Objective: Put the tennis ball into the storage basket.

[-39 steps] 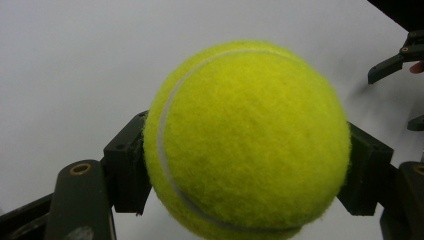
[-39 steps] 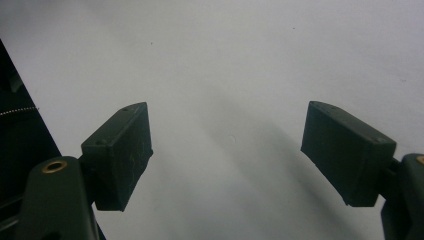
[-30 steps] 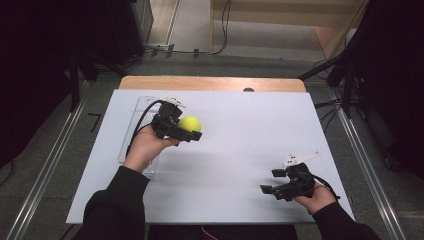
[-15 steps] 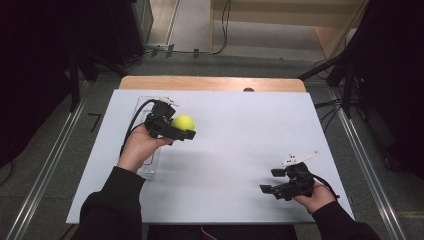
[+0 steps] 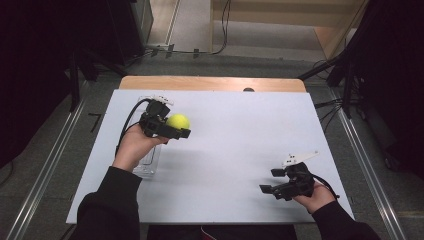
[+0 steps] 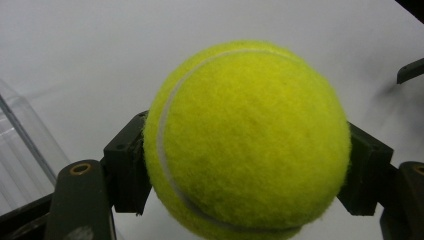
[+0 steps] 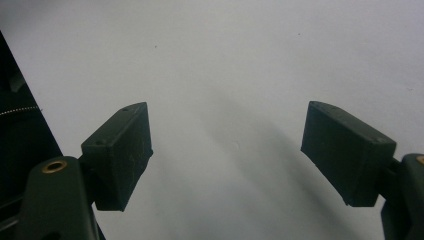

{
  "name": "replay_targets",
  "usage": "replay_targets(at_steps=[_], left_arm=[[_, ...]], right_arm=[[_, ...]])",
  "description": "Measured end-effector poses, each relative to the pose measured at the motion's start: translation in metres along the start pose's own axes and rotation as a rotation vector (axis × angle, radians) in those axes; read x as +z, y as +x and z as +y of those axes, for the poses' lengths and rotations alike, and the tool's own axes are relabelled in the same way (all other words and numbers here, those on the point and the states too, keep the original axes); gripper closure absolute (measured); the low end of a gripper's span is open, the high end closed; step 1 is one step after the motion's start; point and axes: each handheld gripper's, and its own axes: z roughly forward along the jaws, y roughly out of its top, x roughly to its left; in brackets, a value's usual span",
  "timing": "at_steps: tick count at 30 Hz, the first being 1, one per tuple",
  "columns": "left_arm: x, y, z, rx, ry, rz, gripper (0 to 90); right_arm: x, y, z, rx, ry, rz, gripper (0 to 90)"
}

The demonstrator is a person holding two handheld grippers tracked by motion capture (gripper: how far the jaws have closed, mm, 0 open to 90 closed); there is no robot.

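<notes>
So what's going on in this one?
A person at a white table holds a gripper in each hand. The left gripper is clamped on a yellow tennis ball, held above the table's left side next to a clear plastic container. The right gripper sits near the table's front right corner with its jaws wide apart and nothing between them.

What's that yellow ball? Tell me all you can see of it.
The tennis ball is bright yellow and fuzzy like felt, with a pale curved seam. It looks whole and round. The left tool clamps it by two opposite sides, above the white table, beside a clear plastic container.
</notes>
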Motion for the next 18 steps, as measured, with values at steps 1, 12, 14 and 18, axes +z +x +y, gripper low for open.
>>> replay_targets(at_steps=[1,12,14,18], left_arm=[[-0.001,0.001,0.000,-0.004,-0.003,0.001,25.5],[-0.006,0.008,-0.003,-0.020,-0.006,0.034,25.5],[-0.007,0.010,-0.003,-0.026,-0.007,0.037,25.5],[-0.009,0.013,-0.004,-0.033,-0.010,0.039,25.5]], right_arm=[[0.000,0.000,0.000,0.000,0.000,0.000,18.2],[0.000,0.000,0.000,0.001,0.001,0.000,18.2],[0.000,0.000,0.000,0.001,0.001,0.000,18.2],[0.000,0.000,0.000,0.001,0.001,0.000,18.2]])
